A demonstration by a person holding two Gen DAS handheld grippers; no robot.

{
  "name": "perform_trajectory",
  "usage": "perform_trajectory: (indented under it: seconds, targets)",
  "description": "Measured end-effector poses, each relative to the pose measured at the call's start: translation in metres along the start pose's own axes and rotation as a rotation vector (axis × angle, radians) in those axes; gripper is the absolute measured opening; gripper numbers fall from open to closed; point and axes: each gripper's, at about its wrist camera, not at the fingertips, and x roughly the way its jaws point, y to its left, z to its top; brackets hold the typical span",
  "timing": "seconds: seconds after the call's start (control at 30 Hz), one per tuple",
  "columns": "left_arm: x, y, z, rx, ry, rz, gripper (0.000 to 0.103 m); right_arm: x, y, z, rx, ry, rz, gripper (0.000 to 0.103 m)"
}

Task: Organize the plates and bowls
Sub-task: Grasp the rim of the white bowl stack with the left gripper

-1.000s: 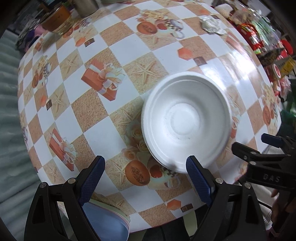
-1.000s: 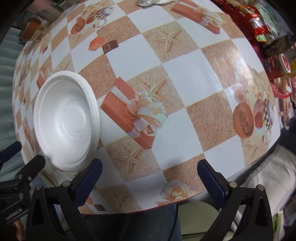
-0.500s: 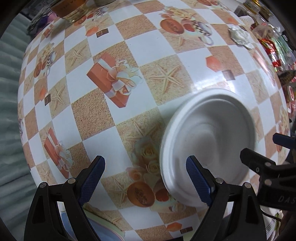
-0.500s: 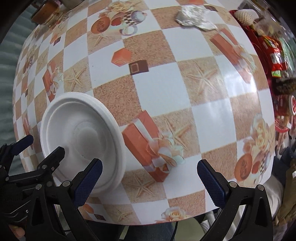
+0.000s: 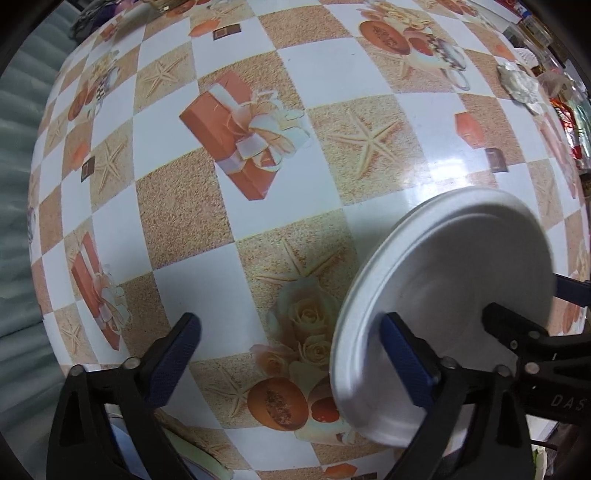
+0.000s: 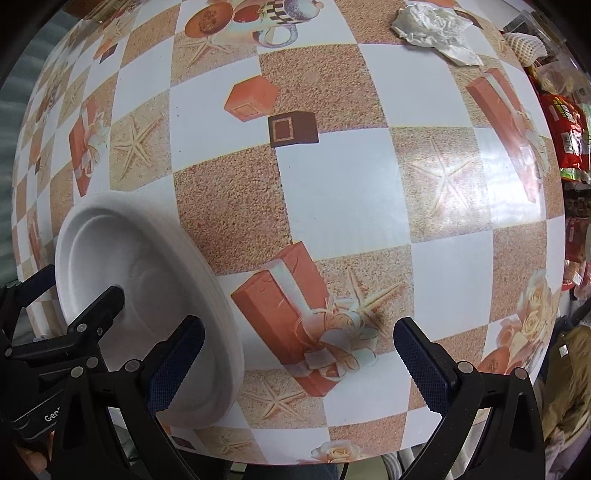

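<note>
The white foam plate (image 5: 454,295) is tilted above the near edge of the checkered surface (image 5: 258,184), lying between the two tools. The left tool (image 5: 291,356) has its fingers spread apart, one finger in front of the plate's rim. The right tool (image 6: 295,363) (likewise spread wide) grips nothing. A crumpled tissue (image 6: 436,26) lies far off.

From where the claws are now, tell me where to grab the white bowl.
Grip the thin rim of the white bowl on its near edge, coming from the table's front. Both the left claw and the right claw are open beside it.
</note>
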Motion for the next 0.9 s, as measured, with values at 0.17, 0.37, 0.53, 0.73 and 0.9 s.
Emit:
perform_trajectory:
  seconds: [0.17,0.37,0.53,0.73,0.9]
  targets:
    - [0.008,0.006,-0.002,-0.030,-0.005,-0.060,0.103,0.013,0.000,0.007,0.018,0.014,0.044,0.103]
    - [0.018,0.013,-0.004,-0.065,0.007,-0.121,0.103,0.014,-0.002,0.012,0.023,0.003,0.049,0.103]
    - [0.021,0.016,-0.005,-0.062,-0.001,-0.120,0.103,0.016,-0.011,-0.011,0.032,-0.029,0.051,0.103]
    - [0.020,0.013,-0.002,-0.064,0.003,-0.122,0.103,0.015,-0.011,-0.013,0.033,-0.039,0.050,0.103]
    - [0.015,0.014,0.000,-0.066,0.004,-0.127,0.103,0.010,-0.013,-0.022,0.032,-0.039,0.049,0.103]
